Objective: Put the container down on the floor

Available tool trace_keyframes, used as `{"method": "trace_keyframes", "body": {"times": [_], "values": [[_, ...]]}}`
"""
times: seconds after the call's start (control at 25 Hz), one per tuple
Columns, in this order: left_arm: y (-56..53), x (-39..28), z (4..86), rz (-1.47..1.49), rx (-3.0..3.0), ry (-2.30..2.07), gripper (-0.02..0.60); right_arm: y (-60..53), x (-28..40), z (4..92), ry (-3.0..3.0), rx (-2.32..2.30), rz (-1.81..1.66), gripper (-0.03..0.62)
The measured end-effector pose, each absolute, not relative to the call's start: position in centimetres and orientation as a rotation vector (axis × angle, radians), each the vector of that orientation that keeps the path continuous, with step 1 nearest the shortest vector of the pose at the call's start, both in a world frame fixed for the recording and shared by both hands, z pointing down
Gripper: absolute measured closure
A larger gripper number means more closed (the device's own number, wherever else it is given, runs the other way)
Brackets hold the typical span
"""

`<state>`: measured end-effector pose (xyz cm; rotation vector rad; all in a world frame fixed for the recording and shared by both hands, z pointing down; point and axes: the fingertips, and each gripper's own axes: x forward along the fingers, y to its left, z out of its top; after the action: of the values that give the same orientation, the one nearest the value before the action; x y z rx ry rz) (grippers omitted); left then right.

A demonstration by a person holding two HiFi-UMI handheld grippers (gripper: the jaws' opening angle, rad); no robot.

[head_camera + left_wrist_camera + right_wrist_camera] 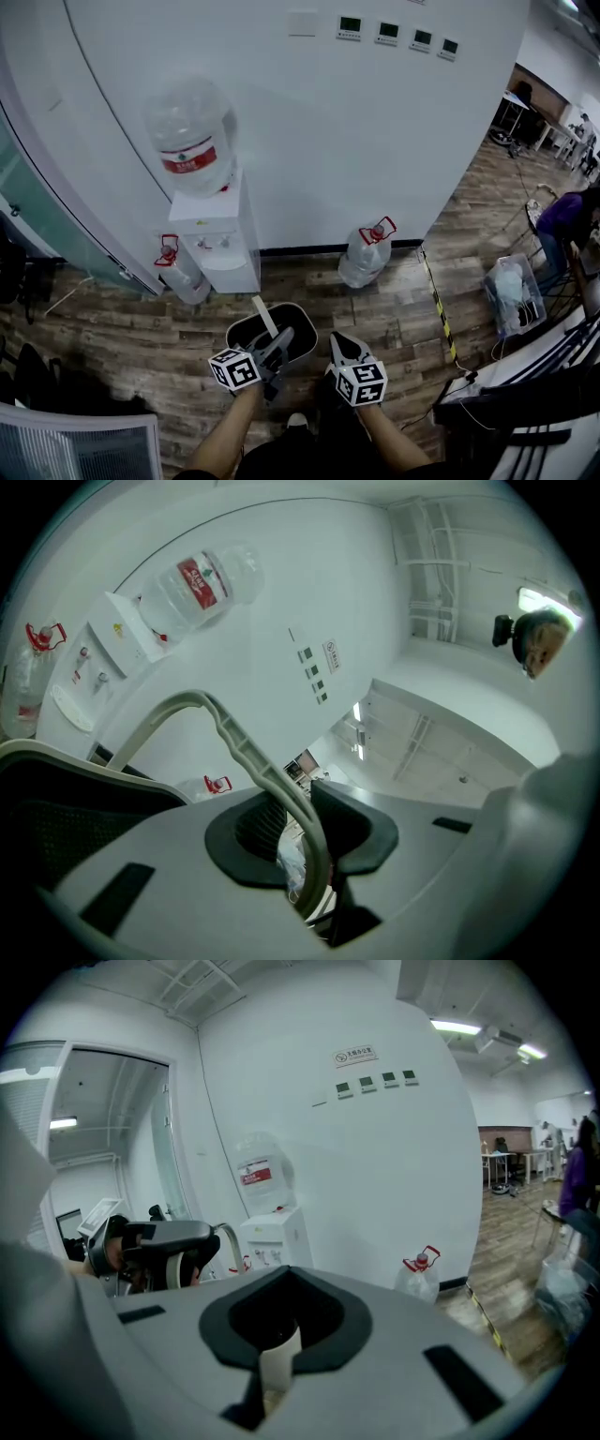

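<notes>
Left gripper (309, 850) fingers (354, 819) clamp upright container's (306, 330) arched handle (234, 744), opening upward.

This looks like an office. A water dispenser (225, 239) with a big bottle (192, 136) on top stands against a curved white wall (309, 141), and spare jugs (366, 255) sit on the wood-plank floor (375, 319). A row of small control panels (386, 34) is mounted high on the wall. There's a glass partition (37, 225) to the left and desks (553, 136) far off on the right.
</notes>
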<state>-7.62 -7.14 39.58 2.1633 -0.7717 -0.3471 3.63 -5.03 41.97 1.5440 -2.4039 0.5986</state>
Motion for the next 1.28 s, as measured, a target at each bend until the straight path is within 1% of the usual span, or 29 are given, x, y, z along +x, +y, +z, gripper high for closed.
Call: {"method": "trace_keyframes", "body": {"times": [0.2, 0.8, 1.28], "values": [[-12.1, -6.6, 40.1, -0.353, 2.156, -0.789, 0.491, -10.6, 4.2, 42.3, -2.437, 1.498, 0.616, 0.583], [-27.8, -2.4, 40.1, -0.396, 2.11, -0.884, 0.492, -27.4, 8.8, 41.3, -2.514, 1.283, 0.625, 0.583], [-36.6, -0.3, 42.4, -0.36, 2.129, -0.864, 0.492, -36.0, 10.7, 43.6, -2.503, 1.256, 0.625, 0.583]]}}
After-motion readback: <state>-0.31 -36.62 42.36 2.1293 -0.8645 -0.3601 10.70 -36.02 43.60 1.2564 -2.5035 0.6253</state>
